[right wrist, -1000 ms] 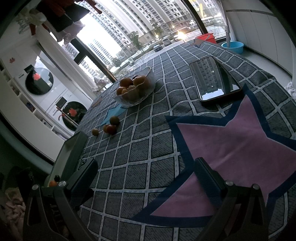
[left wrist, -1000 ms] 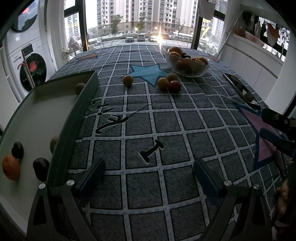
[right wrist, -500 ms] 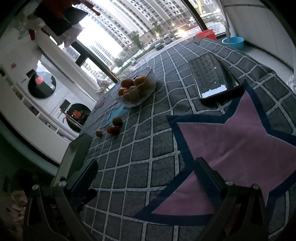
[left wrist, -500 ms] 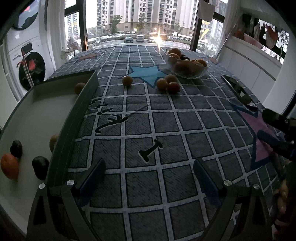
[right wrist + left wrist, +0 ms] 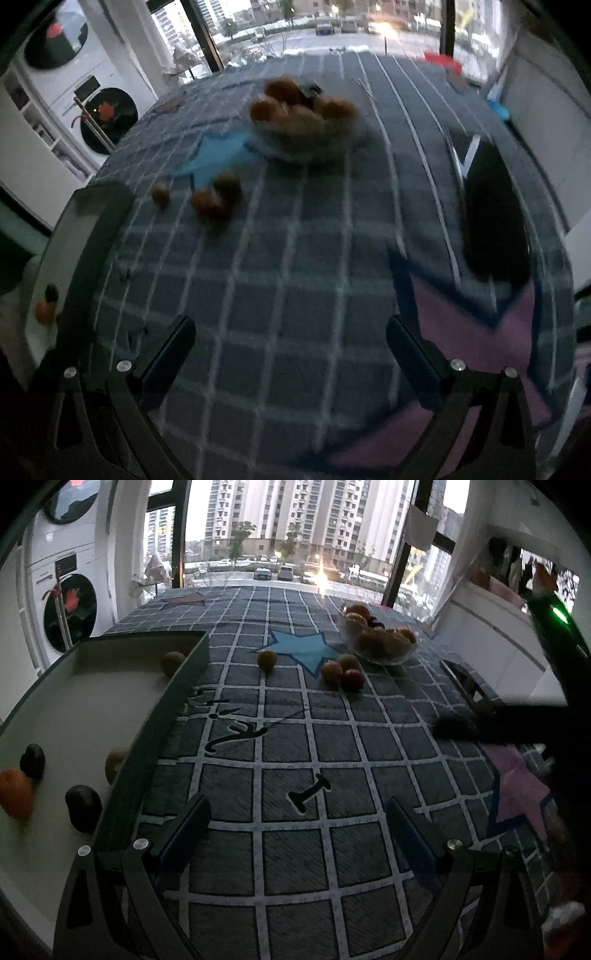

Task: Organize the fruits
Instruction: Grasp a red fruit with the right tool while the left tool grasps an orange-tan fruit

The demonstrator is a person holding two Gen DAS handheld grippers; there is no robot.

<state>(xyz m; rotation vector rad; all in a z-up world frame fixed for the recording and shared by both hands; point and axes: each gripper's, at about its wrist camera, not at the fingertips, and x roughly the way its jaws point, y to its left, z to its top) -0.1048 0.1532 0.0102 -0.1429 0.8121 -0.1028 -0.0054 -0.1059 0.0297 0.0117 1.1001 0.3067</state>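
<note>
A glass bowl [image 5: 378, 644] of fruit stands at the far side of the checked tablecloth; it also shows blurred in the right wrist view [image 5: 306, 122]. Loose fruits lie in front of it: a yellow one [image 5: 266, 660], an orange one [image 5: 331, 672] and a red one [image 5: 352, 679]. A grey tray [image 5: 173, 701] on the left holds several fruits, among them an orange one [image 5: 14, 794] and a dark one [image 5: 83, 808]. My left gripper [image 5: 297, 834] is open and empty above the cloth. My right gripper [image 5: 291, 350] is open and empty; its arm [image 5: 517, 727] crosses the left wrist view.
A black phone [image 5: 495, 221] lies on the right of the table near a pink star patch [image 5: 472, 332]. Washing machines [image 5: 70, 609] stand at the left. Windows are behind the table's far edge.
My right gripper has swung left and forward, now facing the bowl and loose fruits, with motion blur. Its arm now reaches across the left wrist view. My left gripper has barely moved.
</note>
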